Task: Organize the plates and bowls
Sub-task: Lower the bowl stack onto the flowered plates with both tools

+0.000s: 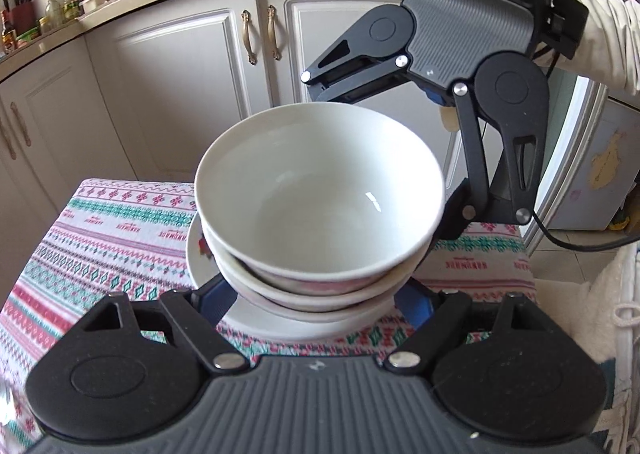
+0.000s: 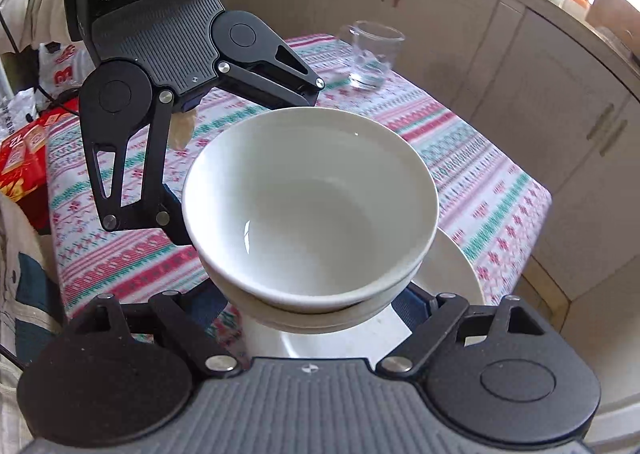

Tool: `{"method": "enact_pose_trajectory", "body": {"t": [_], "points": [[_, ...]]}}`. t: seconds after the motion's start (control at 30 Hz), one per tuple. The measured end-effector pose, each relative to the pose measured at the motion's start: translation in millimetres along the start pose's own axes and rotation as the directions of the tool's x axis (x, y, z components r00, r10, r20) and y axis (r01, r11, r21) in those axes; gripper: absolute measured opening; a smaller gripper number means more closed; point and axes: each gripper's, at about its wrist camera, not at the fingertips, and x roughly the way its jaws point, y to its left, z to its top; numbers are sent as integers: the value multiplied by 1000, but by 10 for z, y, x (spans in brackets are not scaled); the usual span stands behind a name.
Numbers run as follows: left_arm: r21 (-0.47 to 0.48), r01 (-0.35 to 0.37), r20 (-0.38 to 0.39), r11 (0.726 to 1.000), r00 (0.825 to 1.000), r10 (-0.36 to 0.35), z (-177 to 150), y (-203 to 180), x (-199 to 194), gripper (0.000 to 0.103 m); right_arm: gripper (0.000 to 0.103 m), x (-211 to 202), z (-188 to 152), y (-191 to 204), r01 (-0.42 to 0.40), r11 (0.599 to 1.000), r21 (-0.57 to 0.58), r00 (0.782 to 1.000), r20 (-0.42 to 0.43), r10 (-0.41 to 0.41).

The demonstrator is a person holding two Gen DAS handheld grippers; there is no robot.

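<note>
Both my tongs straddle the bowl stack from opposite sides: left gripper [image 1: 316, 294] and right gripper [image 2: 320, 300] spread wide, fingertips hidden under the bowls, contact can't tell. Empty white top bowl [image 1: 320, 190] nests in a lower bowl [image 1: 304, 294], on a white plate [image 1: 256, 318], on the patterned tablecloth [image 1: 100, 238]. Only right wrist view shows the empty glass mug [image 2: 374, 54] and red box [image 2: 24, 158].

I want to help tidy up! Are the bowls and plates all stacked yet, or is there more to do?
Mostly stacked: the top white bowl sits nested in a second bowl, on a white plate on the patterned tablecloth. In hand: the left gripper and right gripper each straddle the bowls from opposite sides, fingers spread wide. No other dishes show; only a glass mug stands apart.
</note>
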Motion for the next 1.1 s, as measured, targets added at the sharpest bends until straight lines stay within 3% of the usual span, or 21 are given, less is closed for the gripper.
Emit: {"method": "enact_pose_trajectory", "body": {"t": [0.33,0.73,0.83,0.9,1.0,1.1], "points": [[19,21,-24,1000,999,-21,142,102,341,84,91,89,-240,-298,16,998,62,1000,-14,-15],[-6,17,-22,1000,1000,-17,143,104,301,85,91,117,-333,-447,-12,993,118,1000,11,11],[-4,-4,-15,1000,1000,4,125,64,292,86,94,107,-339,-427,-18,993,120,1000,17,16],[1,-30,7,1000,1000,30,102,12,248,97,101,113,-333,-405,-18,992,122,1000,23,15],[18,-102,28,995,994,101,50,-121,141,97,102,86,-349,-325,17,992,125,1000,24,-20],[2,-198,65,980,978,197,-33,-294,-39,98,103,-37,-385,-209,83,983,161,995,36,-90]]}}
